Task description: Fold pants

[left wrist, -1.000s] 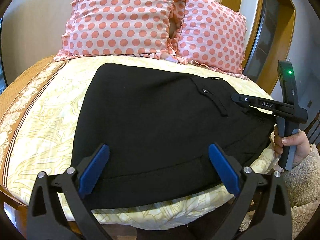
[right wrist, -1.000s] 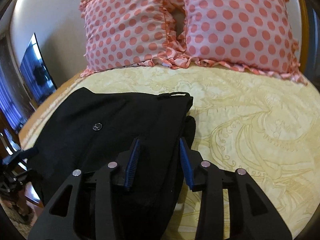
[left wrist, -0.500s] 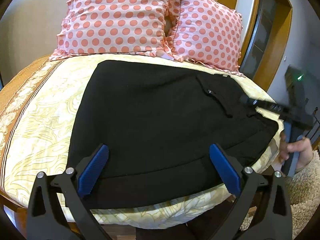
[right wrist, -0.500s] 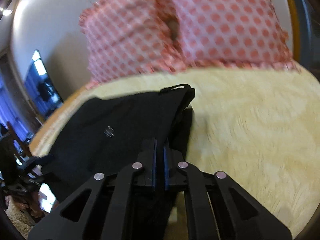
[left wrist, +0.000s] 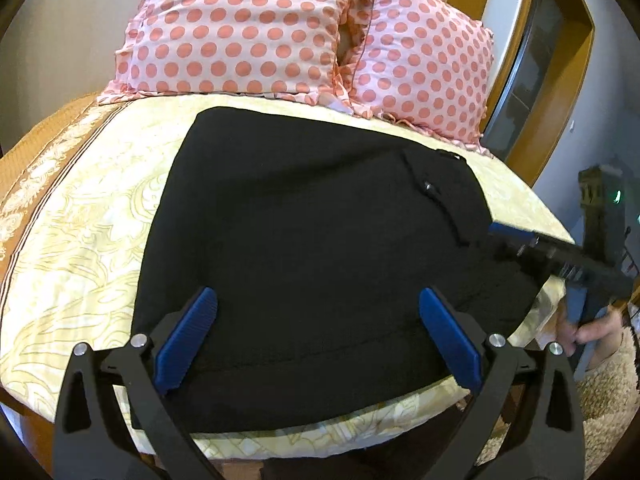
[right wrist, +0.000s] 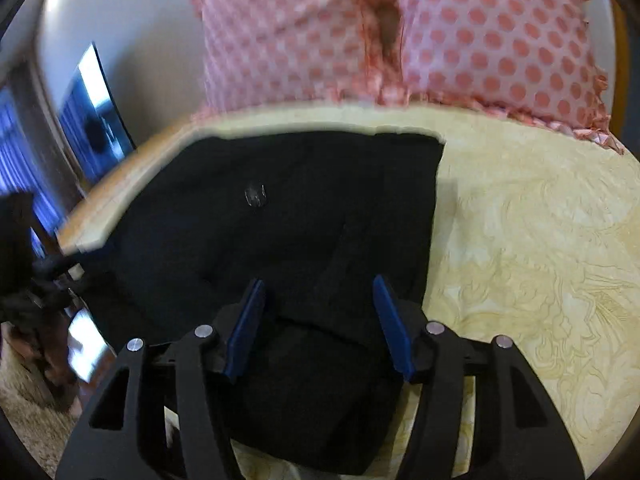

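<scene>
Since the pants (left wrist: pixel 312 248) are soft black cloth with some weight to them, I judge they will sag and drape the moment I lift any part, so I mean to take them by a doubled edge, not by the flat middle. They lie already folded into a broad dark slab on the bed (left wrist: pixel 80 240), running from near the front edge, where a little hangs over, back toward the two dotted pillows (left wrist: pixel 240 32) at the head.

My left gripper (left wrist: pixel 316 336) hovers over the near hem with its blue pads spread wide, holding nothing. My right gripper (right wrist: pixel 320 320) stands at the waistband end, toward the right front corner of the bed, its jaws parted with a thick bunch of cloth lying between them (whether the pads touch that cloth I cannot tell, the view being blurred), so I call it released.

A small metal button (right wrist: pixel 255 195) and a pocket flap show on the upper layer; I would keep the pads off those, since hard bits give a poor bite. The cloth looks matte and not slippery, so a firm pinch through both layers at the corners should hold. The yellow bedspread beneath is soft, and I could easily pinch it along with the pants.
</scene>
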`<act>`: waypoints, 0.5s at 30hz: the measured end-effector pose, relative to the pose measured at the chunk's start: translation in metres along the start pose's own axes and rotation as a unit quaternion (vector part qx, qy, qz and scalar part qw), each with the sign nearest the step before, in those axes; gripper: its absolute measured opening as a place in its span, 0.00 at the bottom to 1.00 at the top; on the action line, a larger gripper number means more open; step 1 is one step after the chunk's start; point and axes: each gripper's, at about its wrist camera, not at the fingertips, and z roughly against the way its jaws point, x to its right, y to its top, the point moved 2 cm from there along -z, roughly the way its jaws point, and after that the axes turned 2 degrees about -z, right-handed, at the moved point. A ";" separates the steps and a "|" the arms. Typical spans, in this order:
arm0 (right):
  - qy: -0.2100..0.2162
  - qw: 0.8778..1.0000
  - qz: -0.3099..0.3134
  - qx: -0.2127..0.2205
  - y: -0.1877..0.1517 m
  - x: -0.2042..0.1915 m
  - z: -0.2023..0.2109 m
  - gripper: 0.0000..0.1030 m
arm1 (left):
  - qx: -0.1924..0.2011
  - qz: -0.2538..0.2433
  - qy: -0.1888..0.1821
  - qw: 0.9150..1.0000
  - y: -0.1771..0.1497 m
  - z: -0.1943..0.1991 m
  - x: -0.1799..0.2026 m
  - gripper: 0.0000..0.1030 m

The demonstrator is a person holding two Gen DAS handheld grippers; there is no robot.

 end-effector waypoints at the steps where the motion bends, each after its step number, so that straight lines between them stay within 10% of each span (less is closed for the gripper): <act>1: 0.013 0.999 -0.034 0.017 0.006 0.010 0.007 0.56 | 0.001 0.000 -0.002 1.000 -0.001 0.001 0.000 0.98; 15: 0.046 0.991 -0.120 -0.042 0.036 0.060 -0.026 0.52 | 0.006 0.002 -0.008 1.000 -0.003 0.002 -0.001 0.98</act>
